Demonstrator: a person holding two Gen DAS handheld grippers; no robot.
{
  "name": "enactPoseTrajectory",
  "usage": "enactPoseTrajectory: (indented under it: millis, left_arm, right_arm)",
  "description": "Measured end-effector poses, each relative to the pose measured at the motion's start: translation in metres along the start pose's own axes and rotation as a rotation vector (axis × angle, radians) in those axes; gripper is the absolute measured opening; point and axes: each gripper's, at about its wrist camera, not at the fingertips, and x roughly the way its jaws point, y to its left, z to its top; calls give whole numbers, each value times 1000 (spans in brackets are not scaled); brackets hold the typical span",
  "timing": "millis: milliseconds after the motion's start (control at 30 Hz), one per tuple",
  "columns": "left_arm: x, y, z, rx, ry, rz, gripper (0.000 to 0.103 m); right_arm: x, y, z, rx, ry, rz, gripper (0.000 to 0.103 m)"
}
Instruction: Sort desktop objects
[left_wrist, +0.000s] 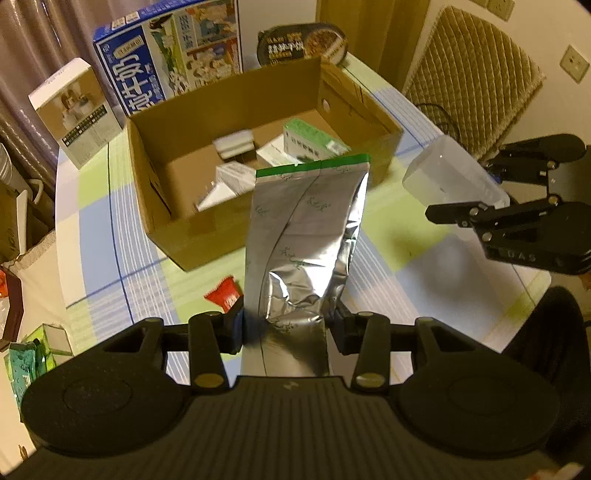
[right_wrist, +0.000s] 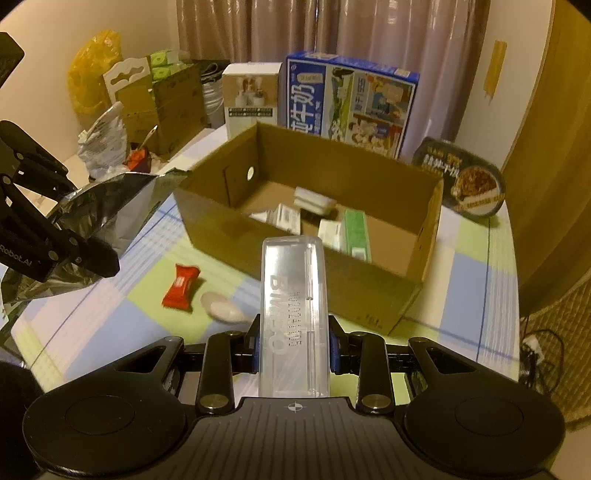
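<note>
Your left gripper (left_wrist: 288, 328) has its jaws pinched on the low end of a shiny silver foil bag with a green top (left_wrist: 306, 236). Your right gripper (right_wrist: 293, 350) has its jaws squeezed on a clear plastic case (right_wrist: 293, 310). Both are up in the air, so you look to be at the carry step. On the checked tablecloth (right_wrist: 461, 310), at 10 o'clock from the case, lie a red candy wrapper (right_wrist: 181, 286) and a small white oval thing (right_wrist: 223, 308). Ahead at 12 o'clock waits the open brown cardboard box (right_wrist: 295, 251). Next, lift both over its near wall, then let go.
</note>
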Motion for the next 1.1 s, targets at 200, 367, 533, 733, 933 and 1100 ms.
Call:
enactPoseTrajectory:
  millis: [200, 367, 533, 733, 933, 1100]
  left_arm:
    - [-1, 11, 21, -31, -18, -17, 39]
    - [2, 18, 36, -43, -28, -12, 39]
    - [8, 27, 52, -56, -28, -16, 39]
    - [17, 35, 65, -64, -25, -16, 39]
    - [23, 45, 76, -82, -28, -28, 39]
    - [29, 56, 87, -107, -29, -30, 39]
  right_arm:
    - [6, -12, 20, 25, -8, -9, 29]
    - [15, -22, 30, 39, 5, -13, 29]
    - [25, -29, 39, 51, 11, -18, 29]
    - [32, -33, 49, 52, 11, -17, 29]
    - [39, -40, 62, 50, 4, -20, 29]
    - [47, -48, 73, 57, 3, -22, 29]
